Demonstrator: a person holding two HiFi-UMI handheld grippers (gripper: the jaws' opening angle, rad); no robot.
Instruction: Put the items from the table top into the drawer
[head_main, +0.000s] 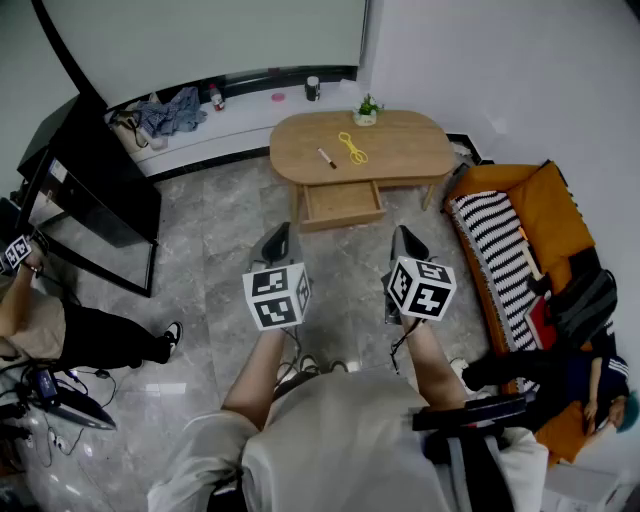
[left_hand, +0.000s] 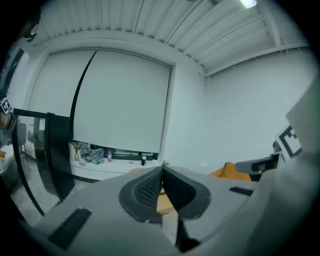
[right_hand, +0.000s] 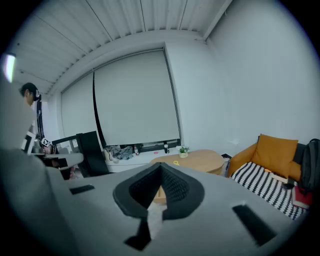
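Observation:
A light wooden oval table (head_main: 400, 150) stands across the room from me. On its top lie a yellow looped item (head_main: 352, 148) and a dark pen (head_main: 326, 157), with a small potted plant (head_main: 367, 110) at the far edge. The table's drawer (head_main: 342, 203) is pulled out toward me and looks empty. My left gripper (head_main: 278, 242) and right gripper (head_main: 408, 242) hover side by side over the floor, well short of the table. Both are shut with nothing between the jaws, as the left gripper view (left_hand: 162, 171) and right gripper view (right_hand: 160, 166) show.
An orange sofa (head_main: 540, 200) with a striped cushion (head_main: 500, 260) stands to the right, where a person (head_main: 560, 380) sits. A black glass stand (head_main: 90, 190) and another person (head_main: 60, 330) are at the left. Clothes (head_main: 170, 110) and a cup (head_main: 313, 88) lie on the window ledge.

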